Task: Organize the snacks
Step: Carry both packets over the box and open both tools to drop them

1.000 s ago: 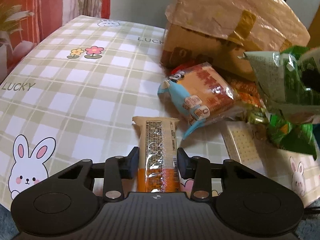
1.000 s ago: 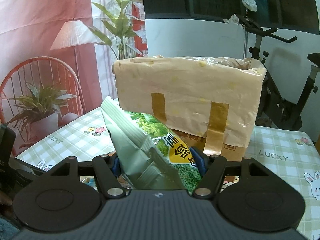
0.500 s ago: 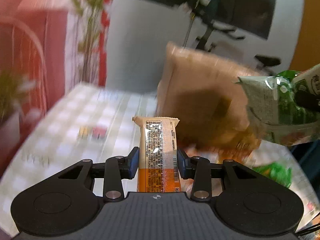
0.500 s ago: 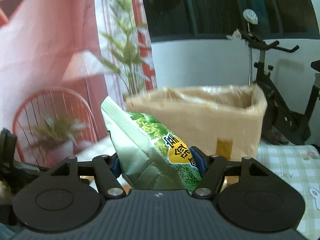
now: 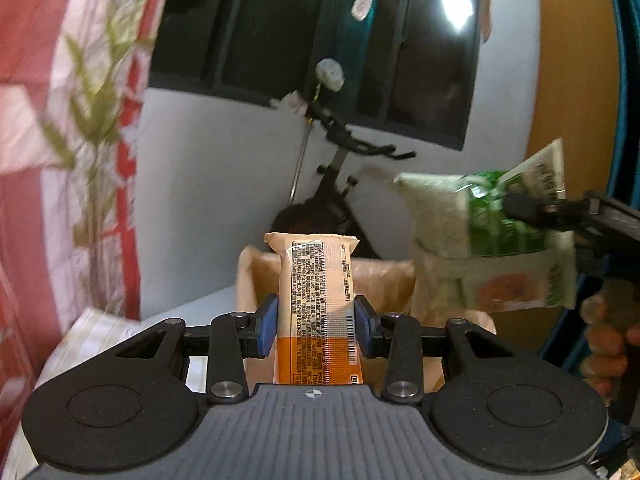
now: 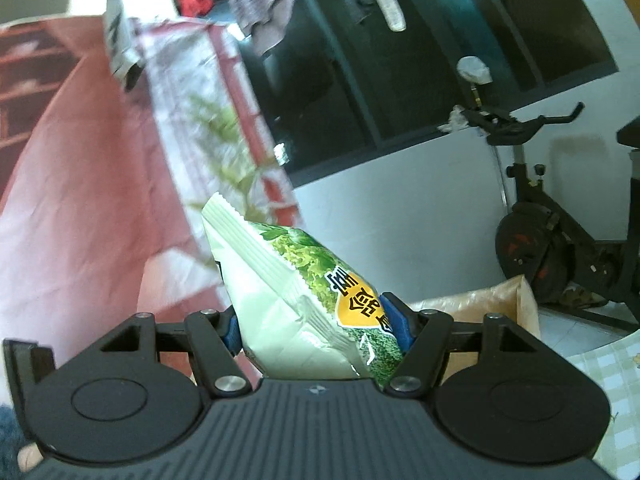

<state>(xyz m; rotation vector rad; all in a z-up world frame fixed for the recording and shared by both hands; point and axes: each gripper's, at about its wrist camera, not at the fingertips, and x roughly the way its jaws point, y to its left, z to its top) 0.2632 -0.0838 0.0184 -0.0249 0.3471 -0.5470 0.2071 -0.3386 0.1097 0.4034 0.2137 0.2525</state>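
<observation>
While both grippers' fingers clamp light, crushable snacks above the brown lined cardboard box (image 5: 384, 280), the left gripper (image 5: 315, 326) grips the orange-and-cream wrapped bar (image 5: 318, 312) mid-length, and the right gripper (image 6: 316, 332) grips the green crinkly chip bag (image 6: 296, 304) low.

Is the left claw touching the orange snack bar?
Touching. The left wrist view shows both pads of the left claw pressed against the bar's sides.

The orange snack bar (image 5: 316, 304) hides the paper-lined box (image 5: 384, 280) middle; the tabletop (image 6: 612, 376) is cut off; curtains (image 5: 60, 160) are blurred.
</observation>
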